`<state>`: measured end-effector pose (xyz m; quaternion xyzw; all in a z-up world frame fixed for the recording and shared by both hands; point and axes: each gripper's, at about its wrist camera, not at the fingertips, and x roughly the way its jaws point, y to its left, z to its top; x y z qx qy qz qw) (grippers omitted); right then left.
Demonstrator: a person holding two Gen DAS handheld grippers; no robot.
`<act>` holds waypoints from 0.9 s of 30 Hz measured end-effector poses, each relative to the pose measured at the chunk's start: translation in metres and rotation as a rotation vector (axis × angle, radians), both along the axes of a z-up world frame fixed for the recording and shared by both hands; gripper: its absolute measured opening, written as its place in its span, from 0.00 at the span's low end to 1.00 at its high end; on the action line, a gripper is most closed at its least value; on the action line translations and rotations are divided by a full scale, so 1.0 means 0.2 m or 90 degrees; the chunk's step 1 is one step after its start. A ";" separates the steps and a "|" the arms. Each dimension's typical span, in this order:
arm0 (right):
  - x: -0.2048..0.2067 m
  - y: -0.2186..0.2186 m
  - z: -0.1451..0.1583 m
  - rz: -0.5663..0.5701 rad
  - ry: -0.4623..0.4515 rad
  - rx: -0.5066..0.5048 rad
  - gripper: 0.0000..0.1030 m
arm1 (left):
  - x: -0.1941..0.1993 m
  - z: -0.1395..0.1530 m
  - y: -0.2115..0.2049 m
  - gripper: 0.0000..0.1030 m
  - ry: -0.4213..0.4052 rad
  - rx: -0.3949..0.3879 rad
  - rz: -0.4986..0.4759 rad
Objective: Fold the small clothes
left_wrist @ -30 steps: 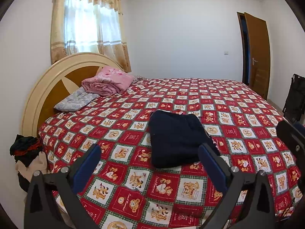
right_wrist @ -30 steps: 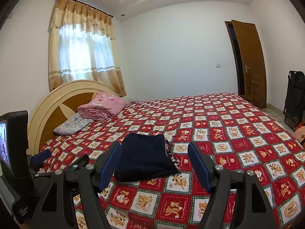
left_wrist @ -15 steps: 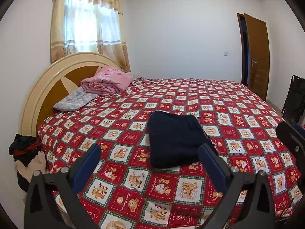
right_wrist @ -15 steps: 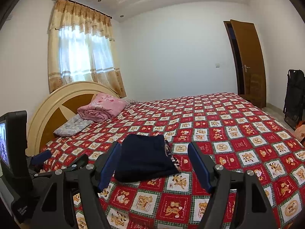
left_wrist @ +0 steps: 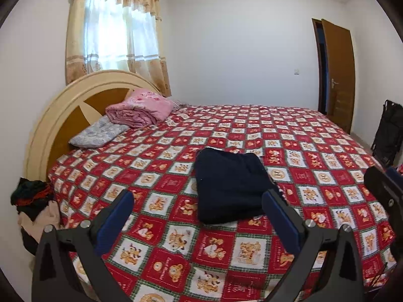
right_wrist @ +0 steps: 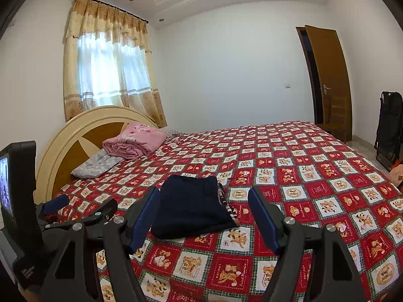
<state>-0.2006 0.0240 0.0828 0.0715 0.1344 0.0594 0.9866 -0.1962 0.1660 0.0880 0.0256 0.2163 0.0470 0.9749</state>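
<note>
- My left gripper [left_wrist: 197,210] and right gripper [right_wrist: 202,212] hover spread, holding nothing, over the red teddy-print bedspread [left_wrist: 302,156].
- The folded navy garment [left_wrist: 229,186] lies just ahead, between my fingers.
- A striped edge [right_wrist: 226,207] peeks beneath it; what it belongs to is unclear.

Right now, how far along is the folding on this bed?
Done, by the look of it: the dark navy garment lies folded in a compact rectangle on the patterned bedspread. In hand: nothing; the left gripper and right gripper hover with jaws open and empty. Possibly left: a heap of clothes beside the headboard, though whether it belongs to this job is unclear.
</note>
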 end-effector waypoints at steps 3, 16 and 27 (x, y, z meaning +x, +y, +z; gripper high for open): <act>0.00 0.00 0.00 0.000 0.000 0.000 0.71 | 0.02 -0.01 0.01 1.00 0.007 -0.010 -0.003; 0.01 0.02 0.00 0.000 0.007 0.004 0.71 | 0.02 -0.02 0.01 1.00 0.014 -0.016 -0.009; 0.03 0.02 -0.01 -0.003 0.019 0.007 0.71 | 0.01 -0.02 0.00 1.00 -0.001 -0.003 -0.017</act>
